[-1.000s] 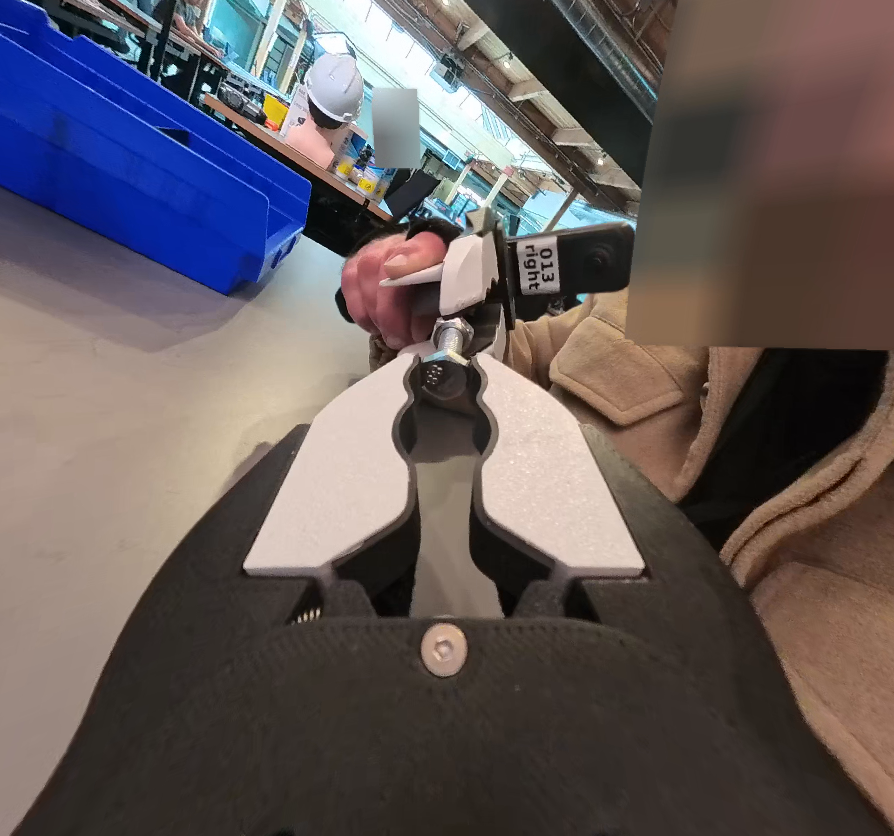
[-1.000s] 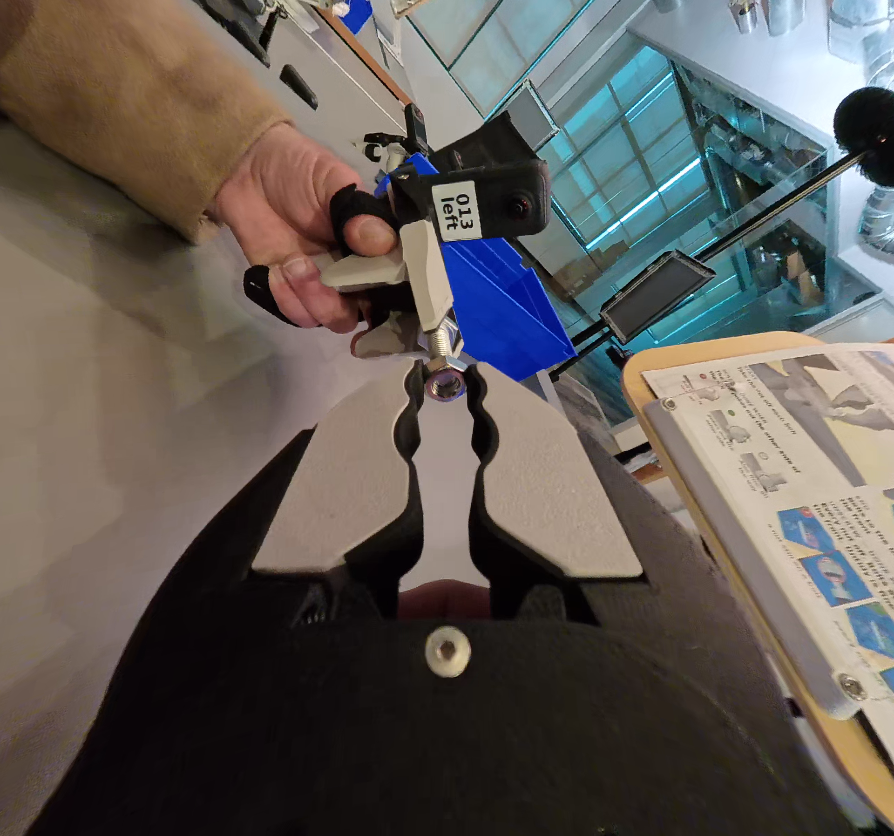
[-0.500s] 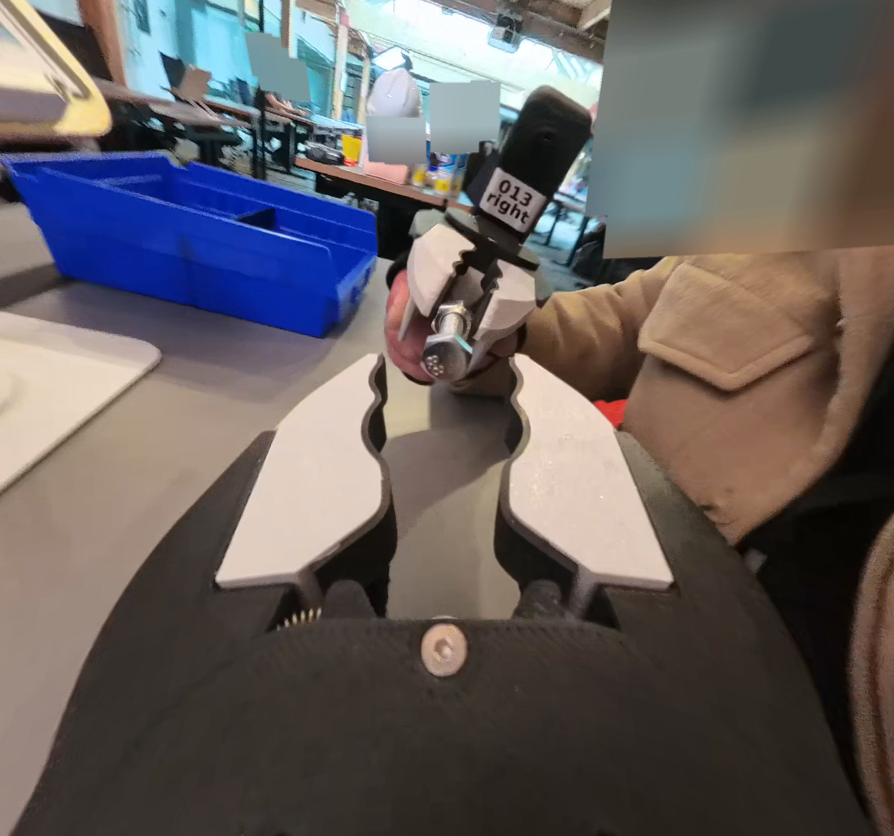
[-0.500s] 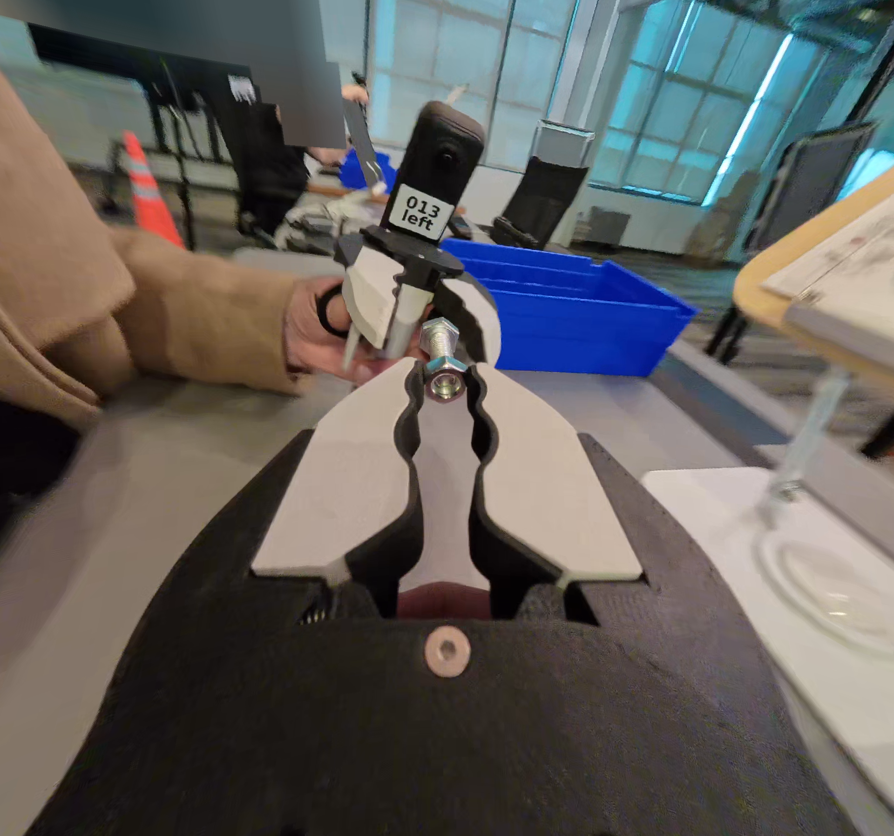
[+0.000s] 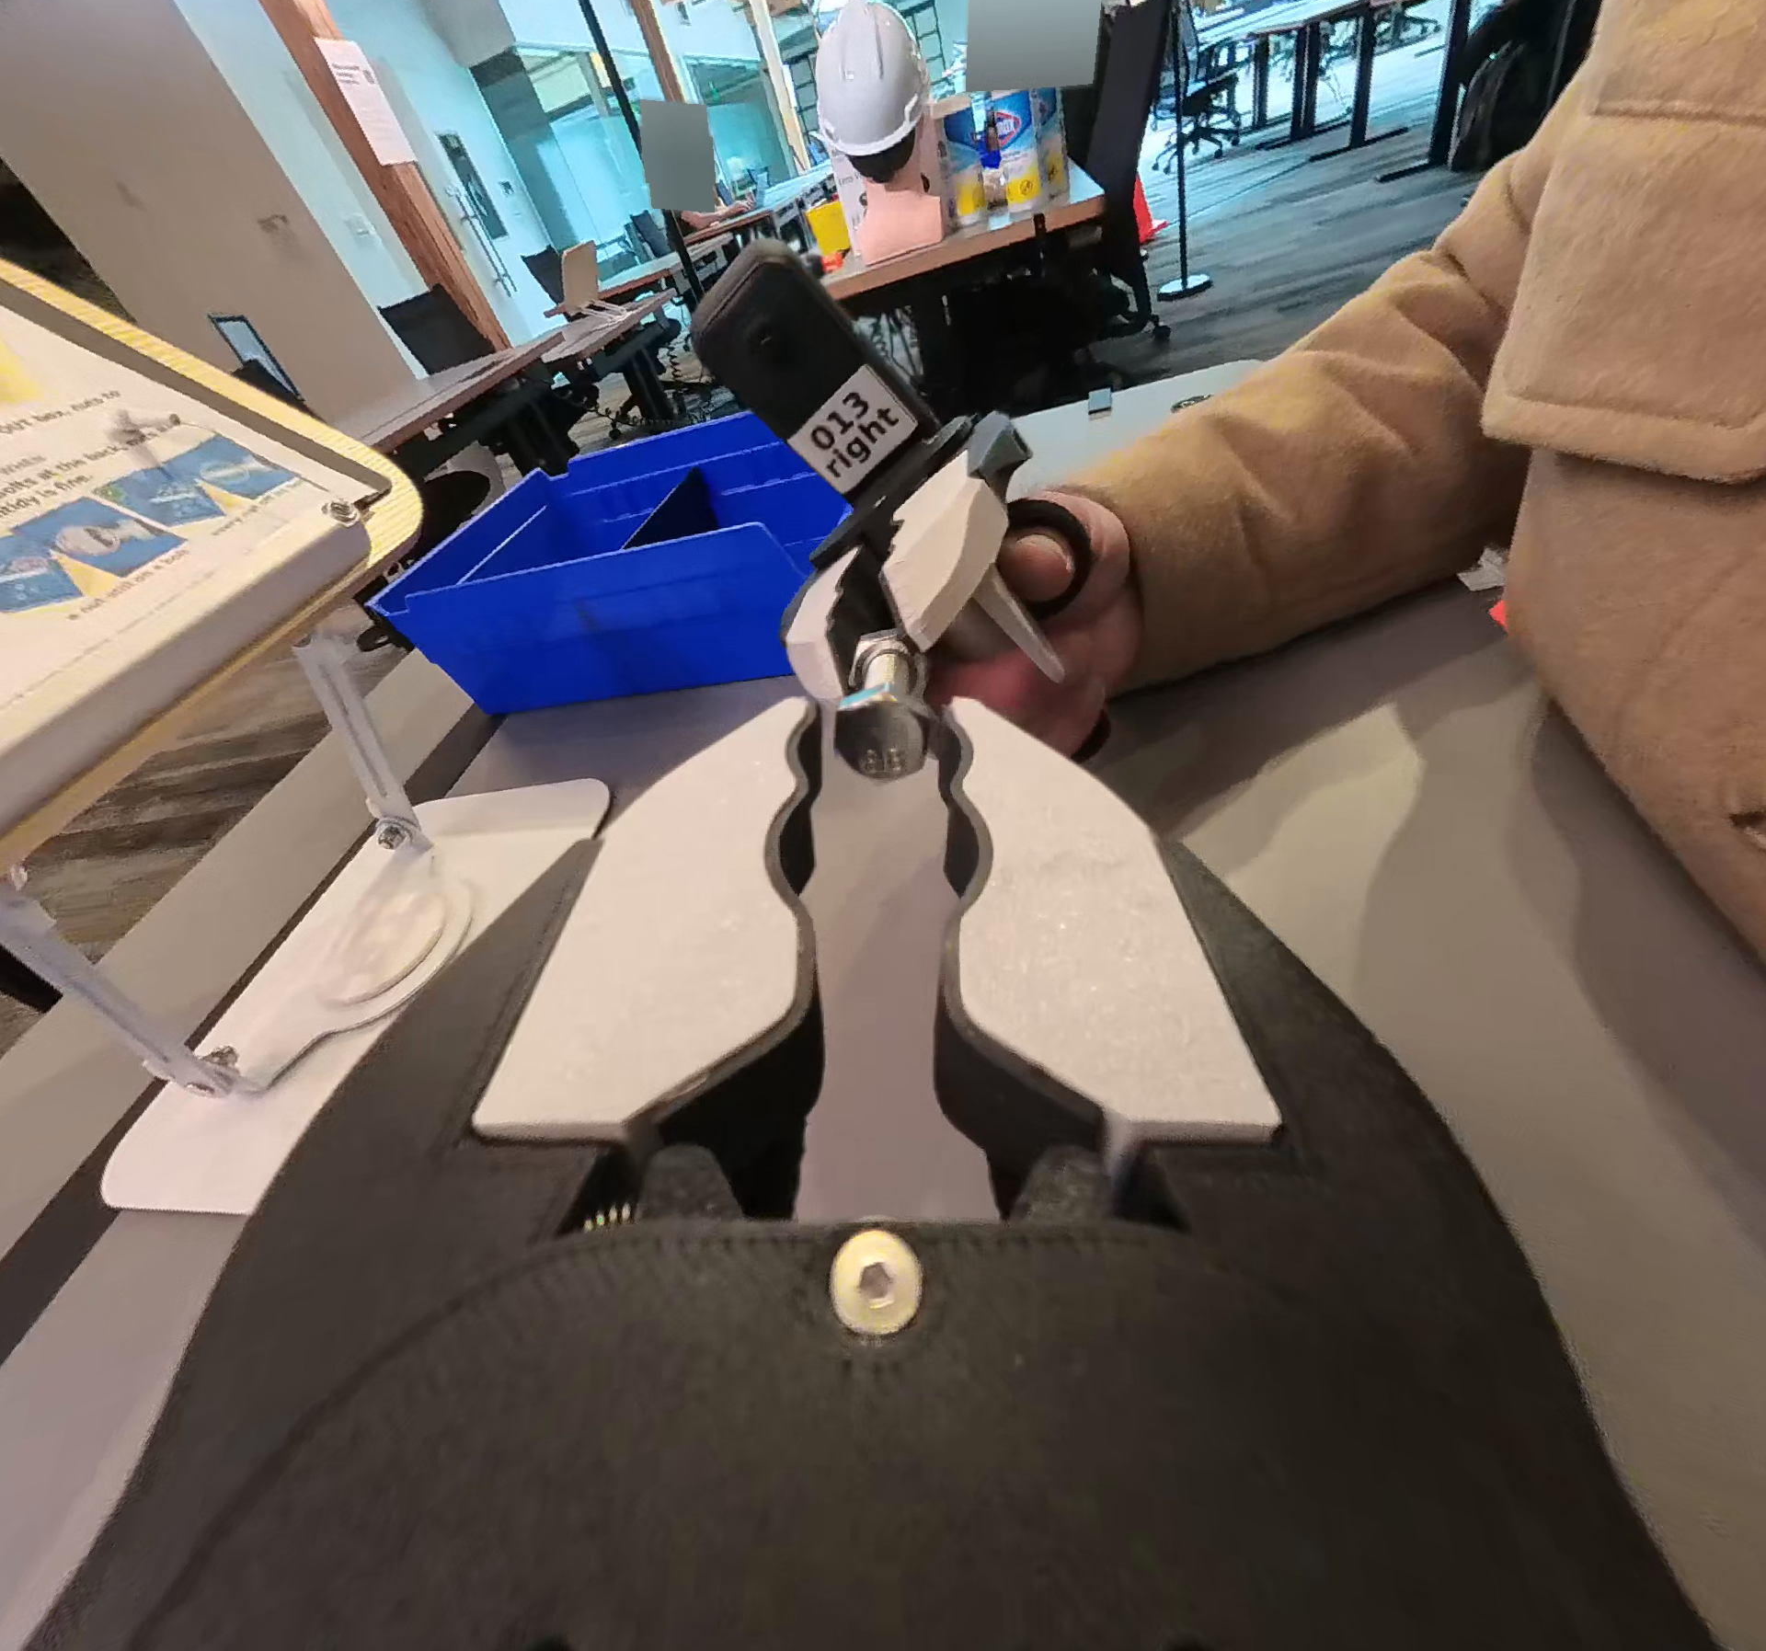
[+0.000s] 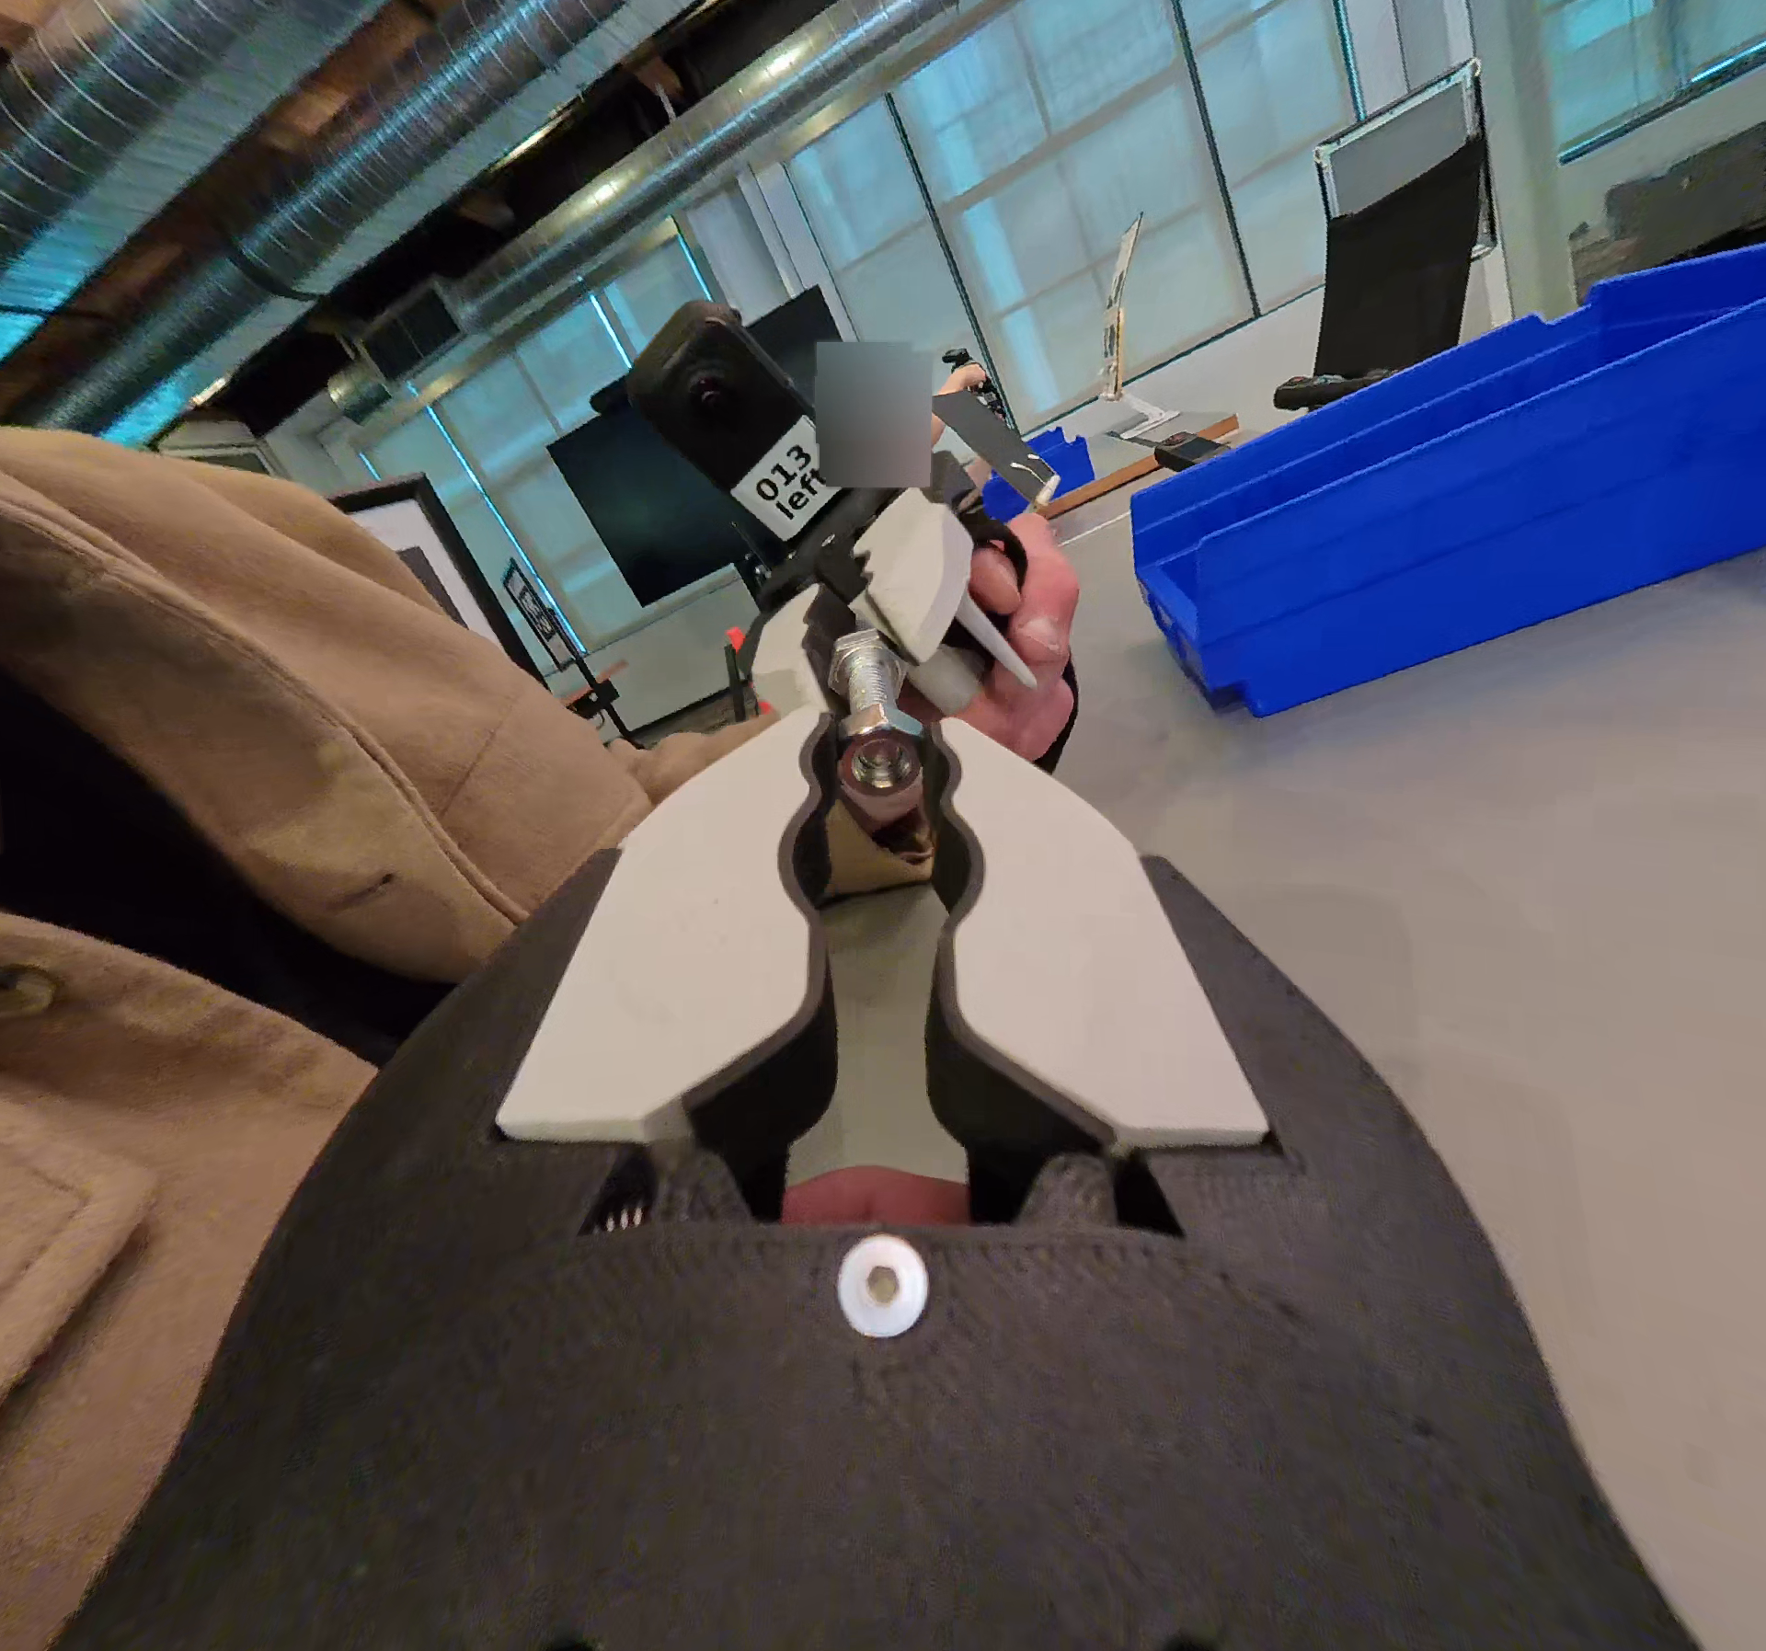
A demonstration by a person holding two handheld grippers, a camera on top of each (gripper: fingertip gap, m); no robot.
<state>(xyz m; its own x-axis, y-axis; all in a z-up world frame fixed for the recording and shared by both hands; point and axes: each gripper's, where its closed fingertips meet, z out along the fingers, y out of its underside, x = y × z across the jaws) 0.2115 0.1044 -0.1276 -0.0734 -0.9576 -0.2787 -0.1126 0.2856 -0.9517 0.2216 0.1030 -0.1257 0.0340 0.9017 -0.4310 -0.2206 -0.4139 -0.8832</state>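
Your left tool [image 5: 879, 731] now sits closed around the hex head of the bolt [image 5: 881, 750]. Half a second ago its fingers were spread wide and stood short of the bolt, so you have just taken a fresh hold on the head. Your right tool [image 6: 877, 759] keeps its pinch on the nut [image 6: 879, 766], with the bolt's thread running out of it toward the left tool. The bolt is therefore held at both ends, in the air above the grey worktop [image 5: 1386, 841] and close in front of your coat.

Against the frame a second ago, the grip looks much the same, tips on the head and nut clamped. Both tools have swung round, though. The blue bin [image 5: 612, 611] now lies behind the right tool, and the tilted sheet stand [image 5: 143, 535] shows at the left edge.
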